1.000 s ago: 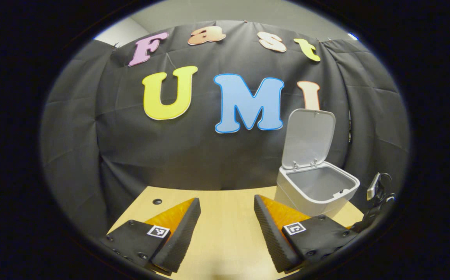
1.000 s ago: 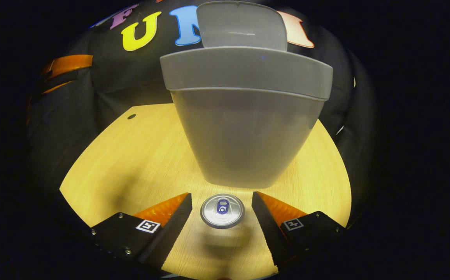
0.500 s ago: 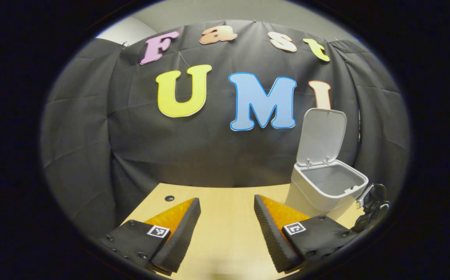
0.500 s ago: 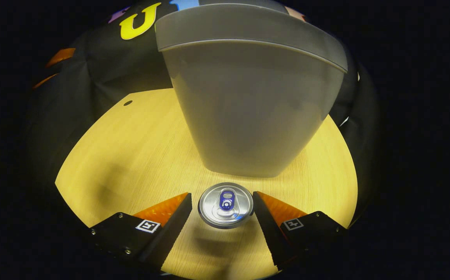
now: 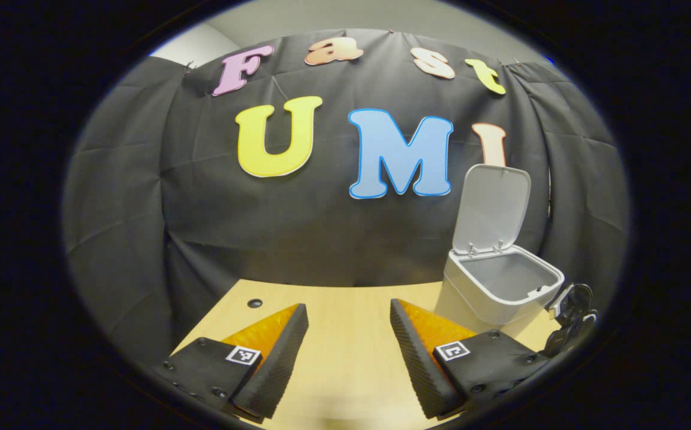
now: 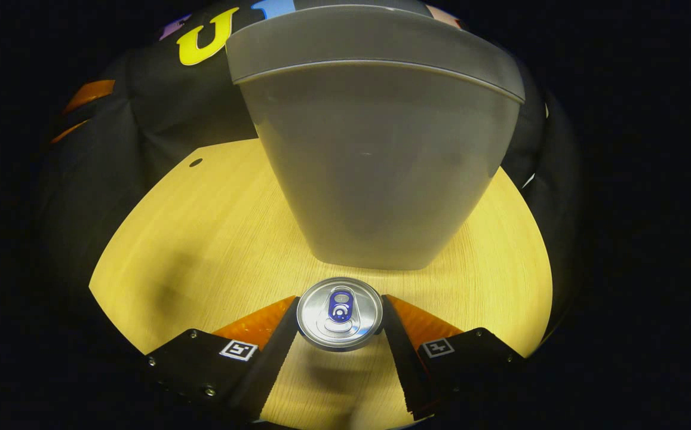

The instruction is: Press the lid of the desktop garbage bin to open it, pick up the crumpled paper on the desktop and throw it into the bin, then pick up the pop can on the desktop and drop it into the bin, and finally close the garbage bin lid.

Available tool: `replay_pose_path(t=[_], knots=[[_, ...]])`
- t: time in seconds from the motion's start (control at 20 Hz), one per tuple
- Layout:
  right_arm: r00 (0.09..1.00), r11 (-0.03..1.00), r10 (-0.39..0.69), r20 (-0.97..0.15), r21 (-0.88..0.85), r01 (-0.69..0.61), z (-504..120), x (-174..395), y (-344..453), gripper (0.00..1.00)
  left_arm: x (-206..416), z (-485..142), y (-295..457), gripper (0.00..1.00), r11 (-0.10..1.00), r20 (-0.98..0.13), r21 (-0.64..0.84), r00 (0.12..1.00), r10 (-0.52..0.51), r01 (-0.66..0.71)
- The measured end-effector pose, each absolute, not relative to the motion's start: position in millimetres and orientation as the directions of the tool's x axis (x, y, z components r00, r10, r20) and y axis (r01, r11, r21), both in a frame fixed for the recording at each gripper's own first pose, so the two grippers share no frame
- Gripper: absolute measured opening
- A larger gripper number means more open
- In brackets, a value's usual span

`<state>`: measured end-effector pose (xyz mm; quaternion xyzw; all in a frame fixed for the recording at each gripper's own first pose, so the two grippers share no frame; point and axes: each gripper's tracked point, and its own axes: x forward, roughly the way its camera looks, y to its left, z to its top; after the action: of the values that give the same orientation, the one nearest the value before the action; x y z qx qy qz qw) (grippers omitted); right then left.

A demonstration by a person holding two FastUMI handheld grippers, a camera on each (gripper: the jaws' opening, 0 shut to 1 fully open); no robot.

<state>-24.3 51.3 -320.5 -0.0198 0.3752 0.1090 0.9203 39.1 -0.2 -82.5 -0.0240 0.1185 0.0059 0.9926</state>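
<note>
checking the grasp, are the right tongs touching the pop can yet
Touching: in the right gripper view both fingers of the right tongs meet the pop can's sides, no gap showing.

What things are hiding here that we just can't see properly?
- Inside of the grey plastic bin: in the left gripper view its near wall hides the bottom, so whether paper lies there is unknown.
- Sides of the silver pop can: in the right gripper view its own top hides them.
- Bin's raised lid: in the right gripper view the bin's rim hides it.
</note>
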Motion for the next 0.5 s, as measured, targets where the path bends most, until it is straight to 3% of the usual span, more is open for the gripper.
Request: replay_pose_path(t=[0.05, 0.3, 0.4, 0.5], knots=[[0.700, 0.975, 0.190, -0.688, 0.049, -0.216, -316.0, -24.8, 51.5, 0.84, 40.4, -82.6, -2.4, 0.88, 0.999, -0.237, -0.048, 0.972, 0.002, -0.014], [0.720, 0.966, 0.240, -0.651, 0.088, -0.243, -285.6, -28.9, 60.0, 0.84, 44.0, -86.4, -10.6, 0.94, 0.998, -0.240, -0.062, 0.970, -0.020, 0.006], [0.731, 0.958, 0.276, -0.624, 0.116, -0.262, -266.0, -33.7, 69.5, 0.84, 44.6, -87.2, -13.2, 0.88, 0.998, -0.241, -0.068, 0.970, -0.026, 0.010], [0.744, 0.947, 0.310, -0.592, 0.127, -0.294, -243.3, -34.6, 78.0, 0.84, 45.3, -89.1, -15.9, 0.91, 0.997, -0.244, -0.076, 0.969, -0.031, 0.013]])
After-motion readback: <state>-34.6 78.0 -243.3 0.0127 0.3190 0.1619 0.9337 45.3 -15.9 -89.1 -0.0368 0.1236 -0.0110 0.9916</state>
